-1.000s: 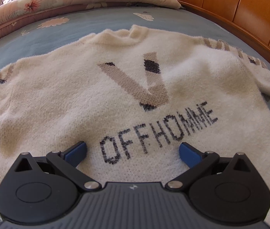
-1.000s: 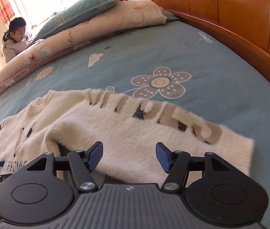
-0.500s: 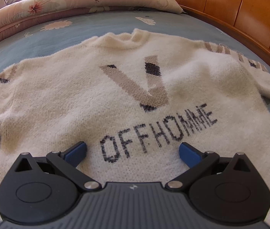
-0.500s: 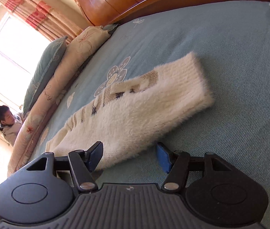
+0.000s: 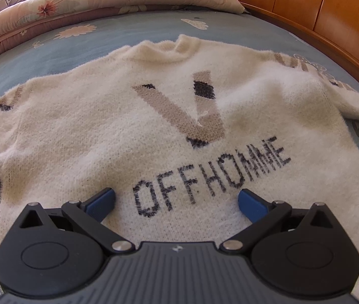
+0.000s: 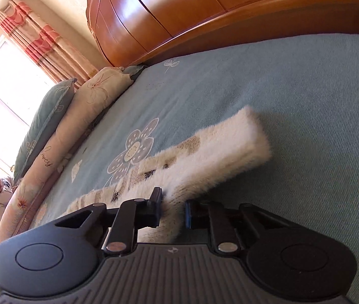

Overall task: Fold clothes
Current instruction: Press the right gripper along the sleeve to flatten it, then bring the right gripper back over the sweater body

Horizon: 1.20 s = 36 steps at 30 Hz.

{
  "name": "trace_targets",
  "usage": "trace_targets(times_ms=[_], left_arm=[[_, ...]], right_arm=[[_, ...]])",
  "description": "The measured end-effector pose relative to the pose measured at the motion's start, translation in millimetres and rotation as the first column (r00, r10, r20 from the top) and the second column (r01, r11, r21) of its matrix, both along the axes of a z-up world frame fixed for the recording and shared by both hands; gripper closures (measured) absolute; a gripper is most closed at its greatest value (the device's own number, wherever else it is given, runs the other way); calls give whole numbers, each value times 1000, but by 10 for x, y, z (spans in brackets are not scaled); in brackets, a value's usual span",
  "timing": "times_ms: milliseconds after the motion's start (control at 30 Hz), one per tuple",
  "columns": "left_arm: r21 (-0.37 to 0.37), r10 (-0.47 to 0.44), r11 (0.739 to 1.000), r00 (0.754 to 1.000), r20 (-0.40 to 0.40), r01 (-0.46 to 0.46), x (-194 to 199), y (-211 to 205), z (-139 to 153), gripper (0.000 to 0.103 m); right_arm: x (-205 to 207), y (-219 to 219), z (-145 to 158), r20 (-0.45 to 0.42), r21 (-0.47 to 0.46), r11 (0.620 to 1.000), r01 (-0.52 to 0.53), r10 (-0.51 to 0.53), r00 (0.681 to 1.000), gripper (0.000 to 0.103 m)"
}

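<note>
Left wrist view: left gripper [image 5: 176,201] hangs with jaws apart over the cream sweater [image 5: 154,136], its hem between them, untouched. Right wrist view: right gripper [image 6: 173,211] has just been closing and now clamps the sleeve [image 6: 204,162] between its jaws. I judge the sleeve fold begins; next, carry it across the body.

We see a cream, fuzzy knitted sweater [image 5: 118,131] spread flat on the bed just ahead of the left tongs [image 5: 176,204], neckline at the far end. It carries a large tan V with dark patches and the dark lettering OFFHOMME directly between the two blue pads. Its sleeve [image 6: 204,162], with tan and dark blocks and a ribbed cuff, is pinched between the right tongs [image 6: 173,211] and stretches away from them.
</note>
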<state>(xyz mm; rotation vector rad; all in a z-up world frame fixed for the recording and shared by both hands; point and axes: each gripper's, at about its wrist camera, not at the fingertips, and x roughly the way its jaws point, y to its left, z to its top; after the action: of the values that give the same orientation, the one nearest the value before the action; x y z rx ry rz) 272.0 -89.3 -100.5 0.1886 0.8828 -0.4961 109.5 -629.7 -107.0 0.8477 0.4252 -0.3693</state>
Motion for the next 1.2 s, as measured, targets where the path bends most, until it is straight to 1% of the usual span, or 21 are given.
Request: trace_targets(times_ms=[67,200,333,400,467,567,633,700,767,833,900,933,1000,1067,1100,1200], left_arm=[[0,-1,1000,1000,-1,1,-1,2,-1,1],[2,-1,1000,1000,0,1,6,-6,-2,1],[4,-2,1000,1000,-2,2,7,-9,-1,1],[4,-3,1000,1000,-2,3,11,-7,-2,1],[4,-5,1000,1000,-1,5,16,-5,-5,1],[6,-4,1000,1000,1,4,14,-12,-10,1],[7,-2,1000,1000,2,2,13,-13,-12,1],[9,-2,1000,1000,-2,2,16,-17,-9,1],[14,-1,1000,1000,-11,1,29,-24,-1,1],[28,0,1000,999,-33,1,54,-46,24,1],[34,7,999,999,-50,-6,71,-63,67,1],[25,7,1000,998,-55,-5,71,-68,96,1],[2,-7,1000,999,-52,7,38,-85,160,1],[-18,-21,1000,999,-43,20,-7,-107,231,1],[-19,-27,999,999,-40,26,-30,-119,256,1],[-9,-46,999,998,-38,45,-74,-121,304,1]], right_arm=[[34,-102,103,3,-26,1000,17,-17,1000,86],[215,-311,192,-16,-57,998,33,-34,999,86],[452,-405,154,-98,-141,990,22,-36,995,86],[495,-476,102,-125,-158,986,45,-65,990,86],[532,-565,23,-156,-134,989,60,-81,984,85],[475,-592,-20,-183,-119,992,46,-68,981,85],[406,-574,21,-187,-117,992,40,-61,980,78],[327,-513,125,-227,-153,987,53,-87,970,64],[258,-420,280,-261,-210,976,66,-121,958,55],[178,-296,468,-250,-234,971,57,-117,961,52],[152,-113,667,-216,-223,975,13,-62,975,46],[175,6,767,-195,-214,977,-23,-20,981,45],[261,315,946,-146,-207,970,-124,94,985,41],[426,690,1067,-97,-194,953,-233,218,971,37],[517,878,1110,-71,-186,940,-285,276,958,36],[858,1476,1085,-14,-148,898,-413,416,909,34]])
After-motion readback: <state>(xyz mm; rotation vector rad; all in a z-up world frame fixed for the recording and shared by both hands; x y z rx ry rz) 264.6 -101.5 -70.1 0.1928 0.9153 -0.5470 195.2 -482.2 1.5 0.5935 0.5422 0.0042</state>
